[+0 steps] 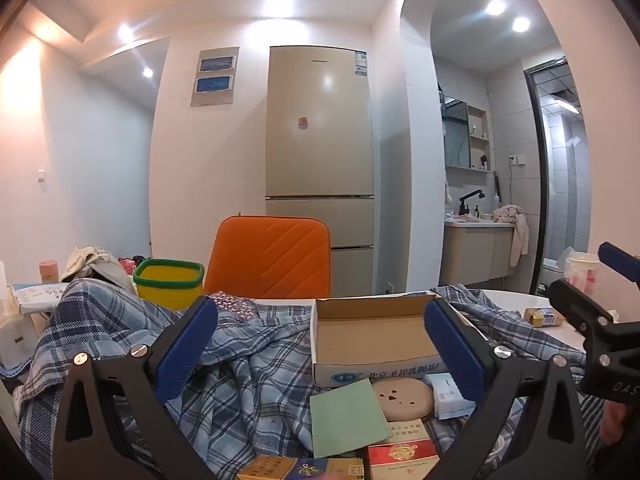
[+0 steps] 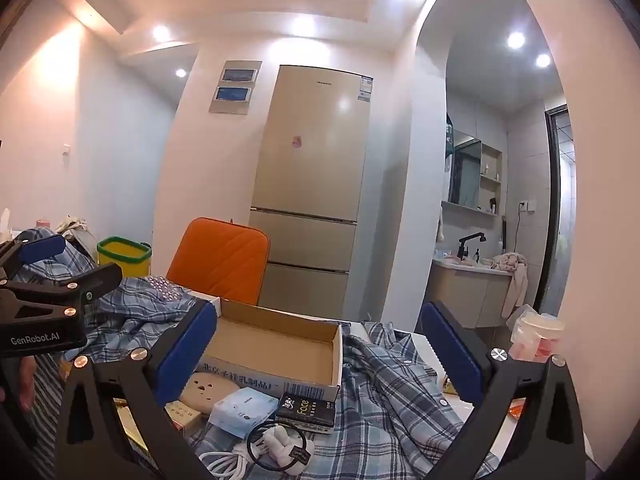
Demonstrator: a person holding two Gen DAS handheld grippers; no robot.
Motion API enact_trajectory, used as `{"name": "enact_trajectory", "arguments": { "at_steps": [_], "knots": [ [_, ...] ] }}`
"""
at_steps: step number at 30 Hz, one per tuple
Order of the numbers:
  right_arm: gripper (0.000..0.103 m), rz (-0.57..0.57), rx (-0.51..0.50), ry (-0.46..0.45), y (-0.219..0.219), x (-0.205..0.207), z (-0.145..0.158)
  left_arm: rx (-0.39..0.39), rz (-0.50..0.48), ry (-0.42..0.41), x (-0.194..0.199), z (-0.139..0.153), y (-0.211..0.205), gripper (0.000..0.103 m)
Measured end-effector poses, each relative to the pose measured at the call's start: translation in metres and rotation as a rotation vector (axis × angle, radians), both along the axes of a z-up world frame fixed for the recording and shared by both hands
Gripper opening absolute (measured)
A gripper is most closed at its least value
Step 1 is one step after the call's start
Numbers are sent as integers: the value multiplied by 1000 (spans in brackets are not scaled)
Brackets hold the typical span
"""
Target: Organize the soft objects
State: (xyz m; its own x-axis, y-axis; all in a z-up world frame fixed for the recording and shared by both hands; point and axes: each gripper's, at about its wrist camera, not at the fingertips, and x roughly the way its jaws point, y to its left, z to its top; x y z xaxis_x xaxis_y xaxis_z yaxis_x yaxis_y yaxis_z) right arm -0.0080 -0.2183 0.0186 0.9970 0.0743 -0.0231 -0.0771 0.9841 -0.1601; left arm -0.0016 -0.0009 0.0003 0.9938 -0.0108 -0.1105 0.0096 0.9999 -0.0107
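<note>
I'm holding both grippers, left gripper (image 1: pixel 320 344) and right gripper (image 2: pixel 320 356), over the desk with jaws apart, gripping nothing. The plaid shirt (image 1: pixel 240 380) is lying rumpled beneath them, wrapping around the open cardboard box (image 2: pixel 276 348) sitting between the jaws.

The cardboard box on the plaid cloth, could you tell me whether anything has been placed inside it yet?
No, in the right wrist view the cardboard box shows only its bare brown floor, with the small items lying outside it on the plaid cloth.
</note>
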Motion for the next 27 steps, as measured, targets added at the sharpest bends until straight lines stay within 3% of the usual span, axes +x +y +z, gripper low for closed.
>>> {"name": "enact_trajectory", "arguments": {
  "at_steps": [7,11,23,27],
  "knots": [
    [103,-13,39,-28,-3,-8,6,69,-23,24,0,1,-15,103],
    [103,-10,61,-13,-9,-4,4,46,-22,32,1,1,-11,103],
    [103,5,50,61,-7,8,-1,75,-42,32,-1,0,-16,103],
    [103,9,42,82,-5,13,-4,46,-70,48,3,-1,-12,103]
  ]
}}
